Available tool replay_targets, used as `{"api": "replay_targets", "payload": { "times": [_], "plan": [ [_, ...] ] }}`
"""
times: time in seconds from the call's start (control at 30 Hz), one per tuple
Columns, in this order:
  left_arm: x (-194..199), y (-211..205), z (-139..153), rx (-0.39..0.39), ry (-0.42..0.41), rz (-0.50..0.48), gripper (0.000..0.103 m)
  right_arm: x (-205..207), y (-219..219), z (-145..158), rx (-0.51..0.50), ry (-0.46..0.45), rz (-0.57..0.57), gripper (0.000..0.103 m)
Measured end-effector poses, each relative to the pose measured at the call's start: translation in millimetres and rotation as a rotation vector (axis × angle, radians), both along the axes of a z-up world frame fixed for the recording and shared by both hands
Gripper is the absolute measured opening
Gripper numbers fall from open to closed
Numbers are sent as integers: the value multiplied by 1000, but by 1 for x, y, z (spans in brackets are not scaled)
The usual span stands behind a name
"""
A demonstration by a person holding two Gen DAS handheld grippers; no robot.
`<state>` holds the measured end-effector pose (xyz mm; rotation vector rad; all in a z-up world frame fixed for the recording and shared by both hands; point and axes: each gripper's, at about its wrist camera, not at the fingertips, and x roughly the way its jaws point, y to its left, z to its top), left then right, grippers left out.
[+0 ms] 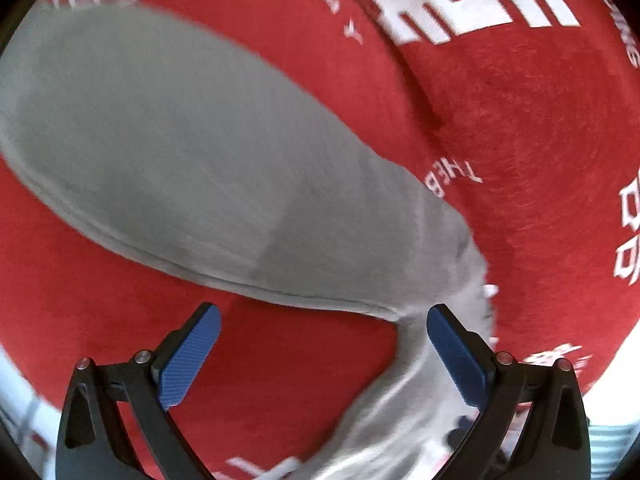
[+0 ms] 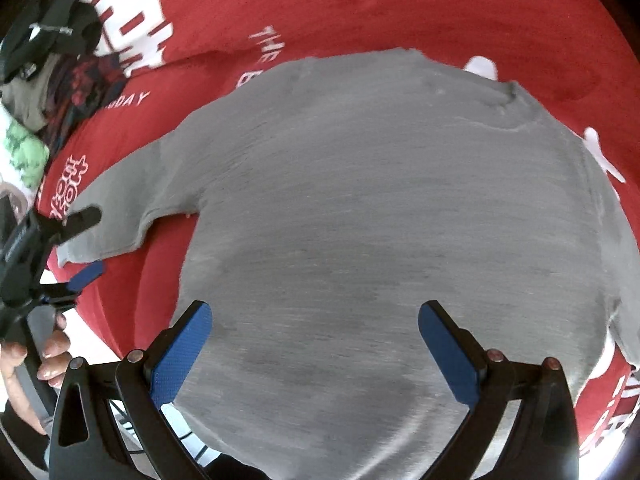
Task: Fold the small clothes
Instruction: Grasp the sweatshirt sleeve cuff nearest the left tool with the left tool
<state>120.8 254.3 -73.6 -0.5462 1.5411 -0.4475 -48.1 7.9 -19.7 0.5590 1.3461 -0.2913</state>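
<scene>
A small grey T-shirt [image 2: 360, 200] lies spread flat on a red cloth [image 2: 400, 12] printed with white lettering. My right gripper [image 2: 315, 312] hovers open over the shirt's lower body, with nothing between its blue pads [image 2: 180, 356]. The shirt's left sleeve [image 2: 120, 208] reaches toward my left gripper [image 2: 88, 244], which is open with the sleeve's end between its fingers. In the left wrist view the grey shirt [image 1: 180, 140] is blurred. Its sleeve [image 1: 412, 344] runs down beside the right pad [image 1: 456, 356] of my open left gripper [image 1: 323, 316].
A pile of other clothes [image 2: 60, 92], dark, patterned and green-and-white, sits at the far left of the red cloth. A person's hand [image 2: 48, 356] holds the left gripper's handle. The cloth's edge [image 1: 600, 380] and a pale floor show at the lower corners.
</scene>
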Motion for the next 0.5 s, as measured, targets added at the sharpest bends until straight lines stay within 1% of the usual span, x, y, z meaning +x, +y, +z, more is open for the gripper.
{"api": "replay_targets", "payload": {
  "times": [0.07,0.1,0.17,0.2,0.27,0.3,0.33,0.37,0.4,0.43,0.47,0.5],
  "plan": [
    [-2,-10,-19,-64,62,16,103,5,8,-3,3,3,15,103],
    [-2,-13,-23,-73,76,27,103,6,10,-4,3,4,20,103],
    [3,-16,-24,-72,38,63,103,9,15,-5,3,6,28,103],
    [8,-14,-25,-78,50,85,103,10,16,-4,3,7,30,103],
    [13,-5,-25,-118,66,144,103,10,19,-2,1,6,33,103],
    [15,2,-18,-125,41,184,103,11,19,-2,1,5,34,103],
    [17,8,-11,-109,4,199,103,12,20,-1,-2,4,34,103],
    [20,15,-2,-71,-50,209,103,11,20,0,-4,4,34,103],
    [23,22,12,-5,-123,211,103,11,20,1,-6,3,32,103],
    [26,28,22,35,-173,207,103,10,20,2,-5,3,29,103],
    [29,35,28,73,-209,212,103,10,20,2,-2,3,25,103],
    [32,42,32,107,-227,219,103,10,20,2,-1,3,23,103]
  ]
}}
